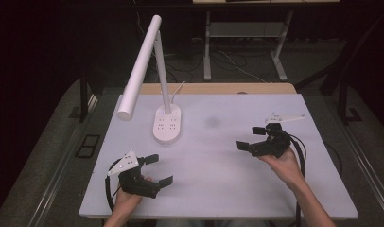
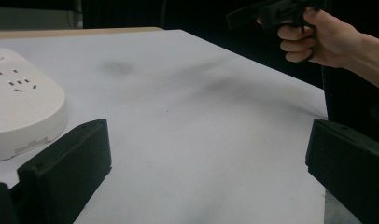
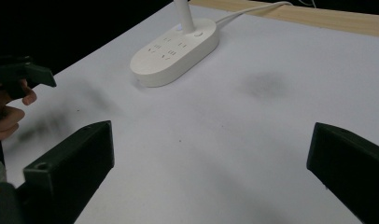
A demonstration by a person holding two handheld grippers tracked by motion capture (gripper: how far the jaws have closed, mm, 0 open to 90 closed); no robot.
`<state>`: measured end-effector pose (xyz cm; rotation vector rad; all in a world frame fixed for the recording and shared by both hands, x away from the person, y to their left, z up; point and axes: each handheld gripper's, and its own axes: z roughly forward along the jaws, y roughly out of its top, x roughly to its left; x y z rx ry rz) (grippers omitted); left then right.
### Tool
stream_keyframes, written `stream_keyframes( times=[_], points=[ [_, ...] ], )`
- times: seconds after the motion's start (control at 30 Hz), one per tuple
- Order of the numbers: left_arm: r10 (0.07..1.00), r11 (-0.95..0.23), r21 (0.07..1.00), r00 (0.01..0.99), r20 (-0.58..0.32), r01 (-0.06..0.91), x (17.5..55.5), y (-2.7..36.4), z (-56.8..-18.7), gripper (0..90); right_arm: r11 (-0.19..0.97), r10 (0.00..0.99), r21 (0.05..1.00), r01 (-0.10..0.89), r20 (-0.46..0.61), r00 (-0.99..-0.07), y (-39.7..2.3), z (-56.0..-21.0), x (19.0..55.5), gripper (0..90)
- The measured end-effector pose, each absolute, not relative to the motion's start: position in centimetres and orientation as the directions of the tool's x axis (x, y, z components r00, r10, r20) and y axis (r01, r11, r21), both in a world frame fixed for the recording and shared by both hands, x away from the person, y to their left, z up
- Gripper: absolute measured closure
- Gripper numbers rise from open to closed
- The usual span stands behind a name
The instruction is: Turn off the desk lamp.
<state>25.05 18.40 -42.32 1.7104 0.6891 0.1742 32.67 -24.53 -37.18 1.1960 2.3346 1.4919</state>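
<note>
On the white-topped bench (image 1: 218, 165), the white desk lamp with an oval socket base (image 1: 167, 124) stands toward the far left, its thin stem rising to a long tubular head that slants out over the bench's left edge. In the left tongs' view just the rounded edge of the base (image 2: 24, 112) shows, cut off at the frame's left side; in the right tongs' view the base (image 3: 176, 53) is whole but the stem is cropped at the top, and the white cable trails off toward the wooden strip at the back.

The left tongs (image 1: 159, 169), held near the front left corner, stand wide open with nothing between the jaws; they are near the lamp base but apart from it. The right tongs (image 1: 252, 138), out on the right half and well apart from the lamp, are likewise spread wide and empty.

A faint grey smudge (image 1: 212, 121) on the bench, right of the base, is too blurred to identify. The person's forearms are cut off by the bottom edge, and the room behind the bench is dark.
</note>
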Motion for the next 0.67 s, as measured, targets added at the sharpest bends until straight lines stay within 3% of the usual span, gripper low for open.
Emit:
stream_keyframes(
  times=[0.67],
  points=[
    [0.535, -0.107, 0.93, 0.809, -0.243, 0.351, 25.1, 18.4, -42.3, 0.0, 0.128, 0.742, 0.809, 0.574, 0.305, -0.597, -29.8, -41.0, 26.0, 0.7]
  ],
)
